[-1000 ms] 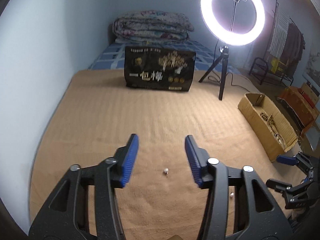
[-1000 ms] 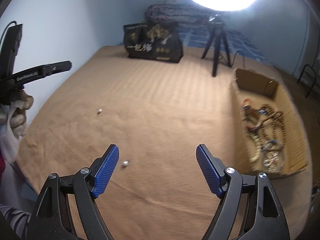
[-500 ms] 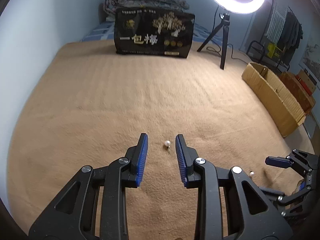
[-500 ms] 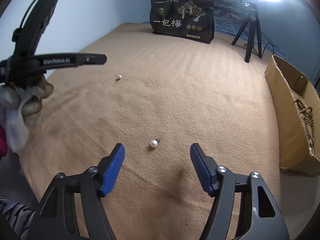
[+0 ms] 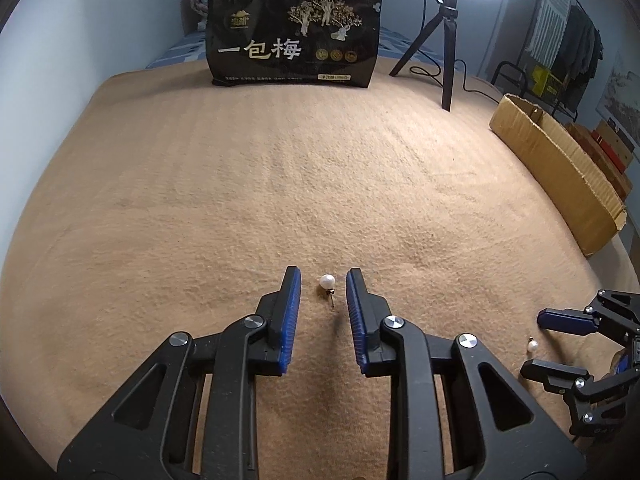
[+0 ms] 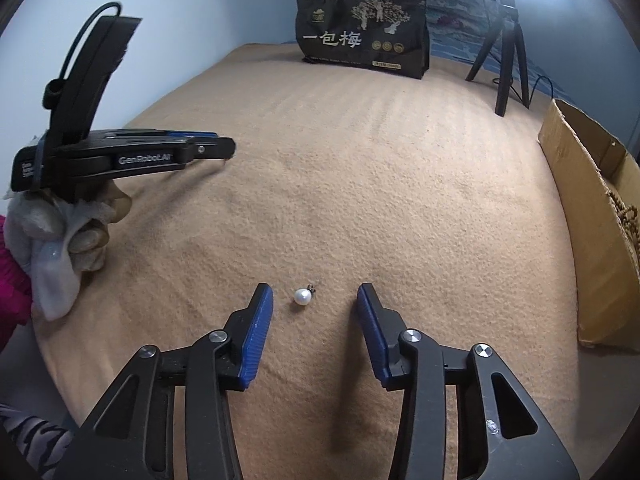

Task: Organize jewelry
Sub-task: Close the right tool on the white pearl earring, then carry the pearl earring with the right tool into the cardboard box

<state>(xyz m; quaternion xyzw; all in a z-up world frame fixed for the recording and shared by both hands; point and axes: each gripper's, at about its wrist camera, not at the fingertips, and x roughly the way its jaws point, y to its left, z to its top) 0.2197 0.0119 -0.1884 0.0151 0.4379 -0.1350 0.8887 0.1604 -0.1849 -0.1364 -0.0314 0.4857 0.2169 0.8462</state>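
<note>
pearl earring [image 5: 326,281] lies between left gripper's [image 5: 322,280] parted jaws, untouched.

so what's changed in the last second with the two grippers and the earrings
Both grippers moved forward and down: the left gripper narrowed around one pearl earring, the right gripper closed in on the other earring. Neither is gripped yet. Earrings, blanket and cardboard box stayed put.
</note>
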